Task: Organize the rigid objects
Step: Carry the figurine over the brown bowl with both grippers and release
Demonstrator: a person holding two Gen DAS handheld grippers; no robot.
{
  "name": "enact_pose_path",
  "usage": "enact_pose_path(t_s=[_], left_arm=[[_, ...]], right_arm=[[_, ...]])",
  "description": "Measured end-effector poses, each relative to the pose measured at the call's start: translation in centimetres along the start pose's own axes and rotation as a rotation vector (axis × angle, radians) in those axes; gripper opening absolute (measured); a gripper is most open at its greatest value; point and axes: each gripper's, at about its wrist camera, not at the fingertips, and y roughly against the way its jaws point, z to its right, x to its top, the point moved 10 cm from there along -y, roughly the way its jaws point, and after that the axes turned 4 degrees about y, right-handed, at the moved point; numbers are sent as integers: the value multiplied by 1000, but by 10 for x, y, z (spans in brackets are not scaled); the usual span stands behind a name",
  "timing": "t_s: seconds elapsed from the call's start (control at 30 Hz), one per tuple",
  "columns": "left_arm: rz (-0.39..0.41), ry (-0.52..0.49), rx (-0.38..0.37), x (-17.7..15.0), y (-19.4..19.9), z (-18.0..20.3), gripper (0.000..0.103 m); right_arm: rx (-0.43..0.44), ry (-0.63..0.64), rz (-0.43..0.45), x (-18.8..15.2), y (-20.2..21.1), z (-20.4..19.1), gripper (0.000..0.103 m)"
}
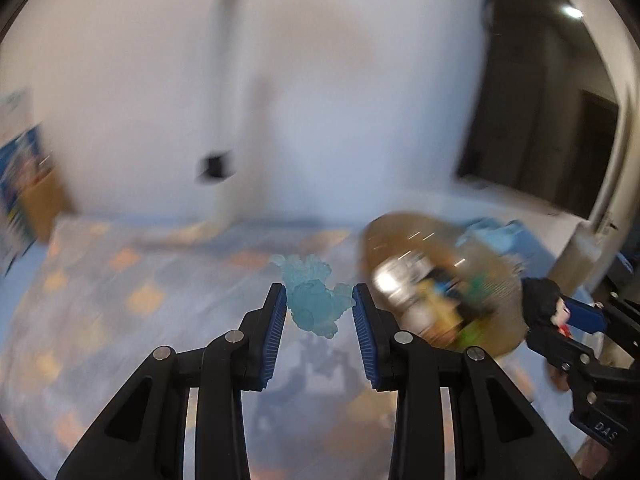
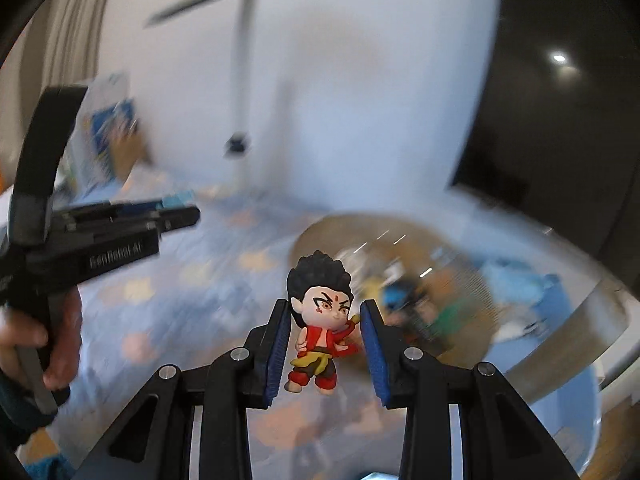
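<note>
The red-robed figurine (image 2: 320, 332) hangs above the patterned tabletop (image 2: 168, 304), clamped in the right gripper (image 2: 325, 334), while the left gripper (image 1: 319, 312) pinches a translucent blue figure (image 1: 314, 300). Both grips look shallow and sit on uneven shapes, so a quick swing could twist either toy loose. The round tray (image 2: 592, 320) of blurred toys lies just beside, its rim a likely snag; the open tabletop to the left gives more room.

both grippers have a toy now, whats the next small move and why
Probably carry both toward the round basket and release there. The right gripper is clamped on the red-robed figurine, the left gripper on the translucent blue figure, both lifted off the tablecloth; the basket already holds toys.
</note>
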Motion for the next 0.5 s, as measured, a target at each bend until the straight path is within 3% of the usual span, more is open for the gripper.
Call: enact_pose_path(t_s=[0.17, 0.5], left_arm=[[-48, 43, -62, 14, -39, 36, 31], [-165, 28, -87, -26, -92, 69, 31]], right_arm=[[-31, -58, -11, 14, -9, 48, 35], [-6, -134, -131, -33, -56, 81, 35]])
